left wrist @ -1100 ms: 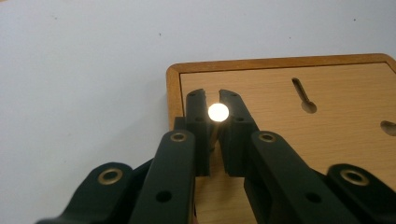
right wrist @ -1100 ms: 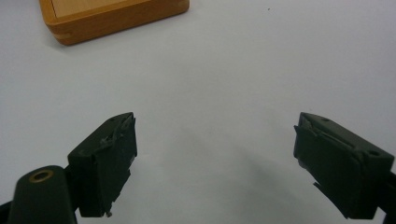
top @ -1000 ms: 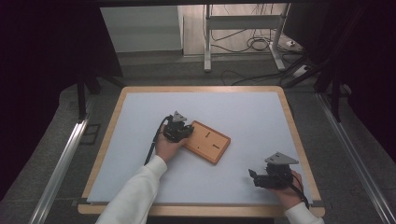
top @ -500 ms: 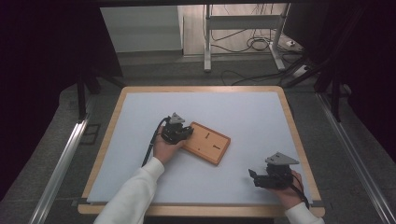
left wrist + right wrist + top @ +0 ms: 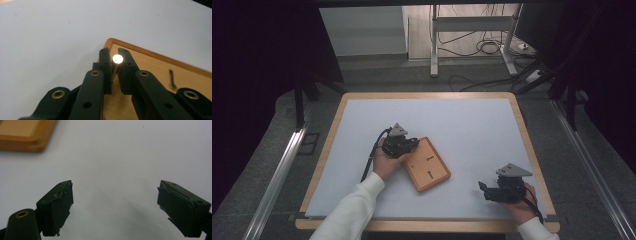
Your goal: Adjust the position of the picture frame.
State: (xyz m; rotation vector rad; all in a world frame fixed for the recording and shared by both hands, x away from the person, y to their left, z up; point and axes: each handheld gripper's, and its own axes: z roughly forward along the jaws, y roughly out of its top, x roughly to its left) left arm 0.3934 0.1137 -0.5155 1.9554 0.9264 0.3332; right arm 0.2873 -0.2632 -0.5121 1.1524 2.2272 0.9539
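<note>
Unmarked peg (image 5: 117, 59) in left gripper (image 5: 114, 58) jaws

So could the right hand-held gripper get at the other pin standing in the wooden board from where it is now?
Probably yes. The right hand-held gripper is open over bare white table, and nothing lies between it and the wooden board. The free pin stands on the side nearer to it, apart from the left hand-held gripper.

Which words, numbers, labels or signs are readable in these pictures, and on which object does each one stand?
None: no readable text on the wooden board, the white table surface, the left gripper, the peg it holds, or the right gripper.
The board's dark marks are not letters.
</note>
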